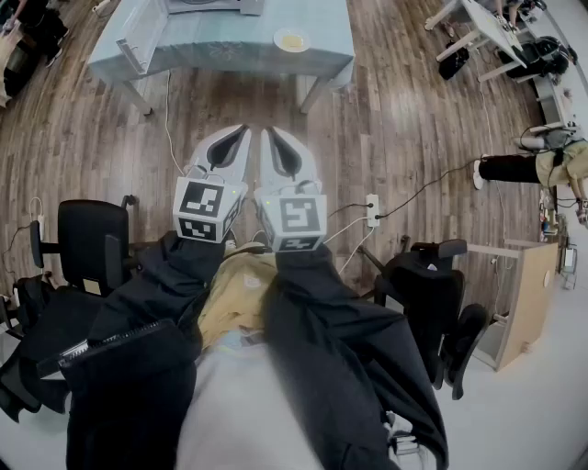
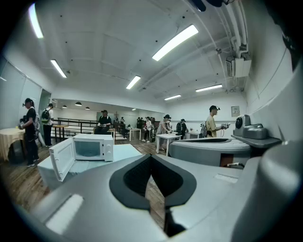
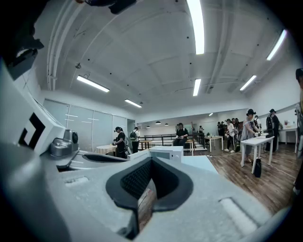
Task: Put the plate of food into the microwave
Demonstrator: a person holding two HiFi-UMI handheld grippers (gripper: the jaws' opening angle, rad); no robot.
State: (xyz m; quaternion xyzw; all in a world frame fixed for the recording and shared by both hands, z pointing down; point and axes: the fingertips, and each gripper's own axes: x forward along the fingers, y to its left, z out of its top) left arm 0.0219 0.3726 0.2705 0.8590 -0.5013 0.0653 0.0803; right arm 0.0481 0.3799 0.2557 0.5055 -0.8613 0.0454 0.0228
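Note:
In the head view a white plate of yellow food (image 1: 292, 40) sits on the near right part of a light blue table (image 1: 230, 50). The white microwave (image 1: 216, 5) stands at the table's far edge, its door (image 1: 129, 46) swung open to the left. My left gripper (image 1: 241, 131) and right gripper (image 1: 273, 135) are held side by side over the wood floor, well short of the table. Both are shut and empty. The left gripper view shows the microwave (image 2: 90, 147) beyond the left gripper (image 2: 151, 158). The right gripper (image 3: 151, 160) points at the microwave (image 3: 166, 152). Neither gripper view shows the plate.
Black office chairs stand on my left (image 1: 87, 243) and on my right (image 1: 427, 285). A power strip (image 1: 372, 209) with cables lies on the floor ahead. Someone's leg (image 1: 514, 168) reaches in at the right. Several people and a white table (image 2: 165, 138) are farther back.

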